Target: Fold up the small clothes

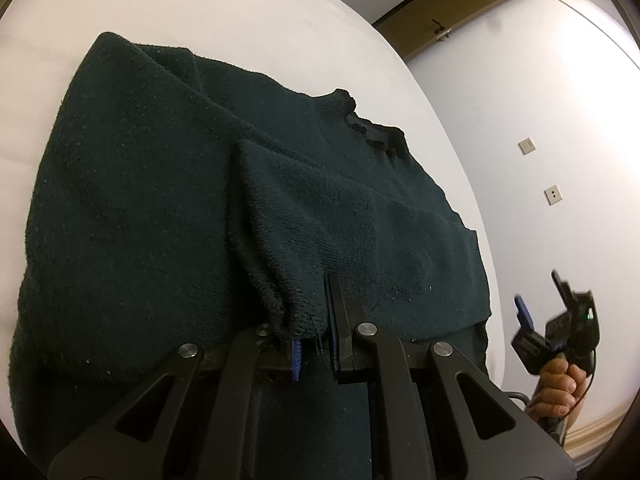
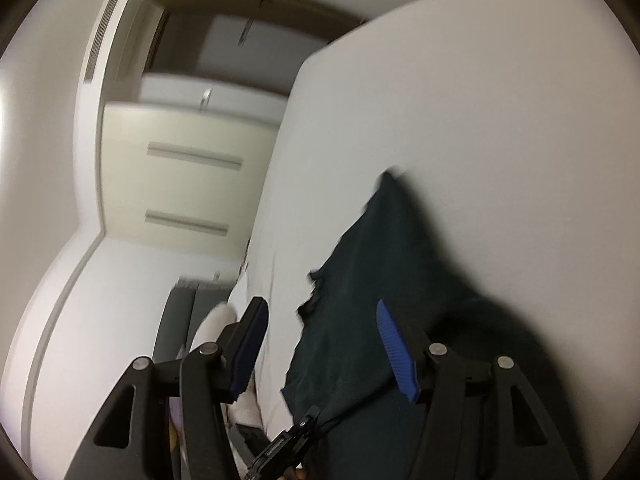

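Dark green sweater (image 1: 168, 208) coarse matt knit with pale lint specks, ribbed collar (image 1: 368, 126), white bed sheet (image 1: 200, 8) smooth matt cloth, left gripper (image 1: 314, 344) matt black plastic, bright metal rivets, ridged blue pads (image 2: 394, 350)

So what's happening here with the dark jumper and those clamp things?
A person is folding a dark green knit sweater on a white bed, using a hand-held gripper in each hand. The left hand-held gripper is shut on the cuff of a sleeve that lies across the sweater's body. The right hand-held gripper is open and empty, held off the near edge of the bed beside the sweater.
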Demonstrator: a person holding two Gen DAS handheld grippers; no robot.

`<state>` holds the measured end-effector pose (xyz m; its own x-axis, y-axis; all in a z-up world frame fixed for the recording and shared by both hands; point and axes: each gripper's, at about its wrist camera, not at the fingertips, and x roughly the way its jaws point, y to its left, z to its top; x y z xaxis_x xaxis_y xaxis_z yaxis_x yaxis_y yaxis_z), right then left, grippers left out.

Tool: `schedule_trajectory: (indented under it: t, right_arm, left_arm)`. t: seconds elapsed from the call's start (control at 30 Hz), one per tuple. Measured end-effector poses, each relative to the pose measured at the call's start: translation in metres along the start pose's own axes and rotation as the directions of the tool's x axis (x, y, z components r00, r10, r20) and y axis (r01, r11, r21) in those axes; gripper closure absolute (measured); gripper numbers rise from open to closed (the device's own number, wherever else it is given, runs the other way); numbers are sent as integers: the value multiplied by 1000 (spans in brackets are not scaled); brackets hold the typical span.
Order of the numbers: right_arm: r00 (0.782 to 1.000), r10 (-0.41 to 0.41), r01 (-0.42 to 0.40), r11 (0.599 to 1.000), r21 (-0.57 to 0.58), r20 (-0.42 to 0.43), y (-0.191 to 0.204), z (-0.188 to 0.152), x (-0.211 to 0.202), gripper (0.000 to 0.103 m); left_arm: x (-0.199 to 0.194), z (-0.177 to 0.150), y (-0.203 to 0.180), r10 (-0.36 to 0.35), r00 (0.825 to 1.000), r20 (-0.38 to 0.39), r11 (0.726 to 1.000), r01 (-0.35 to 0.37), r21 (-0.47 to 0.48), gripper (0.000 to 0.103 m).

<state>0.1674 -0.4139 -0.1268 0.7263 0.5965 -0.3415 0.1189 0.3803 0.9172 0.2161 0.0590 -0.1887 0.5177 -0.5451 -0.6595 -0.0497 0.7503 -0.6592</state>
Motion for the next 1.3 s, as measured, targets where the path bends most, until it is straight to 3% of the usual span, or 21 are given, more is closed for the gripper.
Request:
schedule_trajectory:
  t: [0.2, 0.27, 0.3, 0.33, 0.37, 0.47, 0.57, 0.63, 0.73, 0.8, 0.9, 1.0, 1.07, 1.13, 1.23, 1.3]
  right_arm:
    - [984, 22, -37, 996, -85, -178, 7, -14, 76, 39]
    - [980, -56, 41, 996, -80, -193, -9, -13, 92, 39]
    - [978, -70, 55, 995, -79, -195, -18, -11, 97, 42]
    - [979, -74, 61, 996, -71, -188, -27, -8, 98, 55]
    - [981, -73, 64, 997, -54, -180, -35, -6, 96, 62]
    - [986, -70, 66, 997, -34, -151, -46, -1, 80, 66]
    - [989, -83, 79, 996, -38, -126, -43, 3, 63, 54]
    - [991, -83, 79, 996, -43, -107, -36, 5, 55, 40]
    - [993, -70, 61, 994, -90, -100, -17, 7, 54, 39]
    - [991, -46, 30, 992, -127, -126, -2, 4, 64, 38]
    - [985, -46, 17, 985, -171, -168, 6, 0, 79, 38]
    - [977, -56, 20, 985, -170, -208, -4, -2, 96, 34]
    - [973, -74, 39, 987, -158, -218, -21, 0, 100, 44]
    - [975, -40, 11, 991, -132, -219, -34, 7, 90, 57]
    - [988, -46, 28, 992, -123, -146, -49, 24, 53, 63]
    - [990, -119, 108, 986, -130, -79, -55, 34, 27, 57]
  left_arm:
    - [0, 1, 4, -12, 1000, -9, 1000, 12, -11, 93]
    - [-1, 1, 4, -17, 1000, -8, 1000, 17, -5, 93]
    - [-2, 0, 5, -23, 1000, -9, 1000, 22, -5, 92]
    - [-2, 0, 6, -25, 1000, -10, 1000, 25, -8, 91]
    - [-4, -1, 7, -26, 1000, -11, 1000, 26, -9, 91]
    - [-10, -3, 8, -21, 1000, -15, 1000, 21, -5, 91]
    - [-24, -8, 9, 2, 1000, -23, 1000, -2, -8, 90]
    - [-36, -9, 9, 57, 998, -16, 998, -57, -5, 89]
    - [-59, -2, 5, 201, 979, 27, 980, -201, -8, 88]
    - [-73, 6, -3, 247, 964, 95, 969, -247, -7, 88]
    - [-68, 13, -33, 201, 970, 138, 972, -215, 92, 88]
    - [-26, 13, -56, 197, 976, 91, 959, -211, 191, 88]
    - [11, 9, -51, 231, 973, 5, 951, -227, 208, 88]
    - [15, 6, -41, 204, 978, 44, 954, -209, 213, 88]
    - [3, 4, -26, 130, 991, 38, 975, -135, 177, 88]
    - [-11, 4, -21, 133, 990, 37, 977, -137, 165, 88]
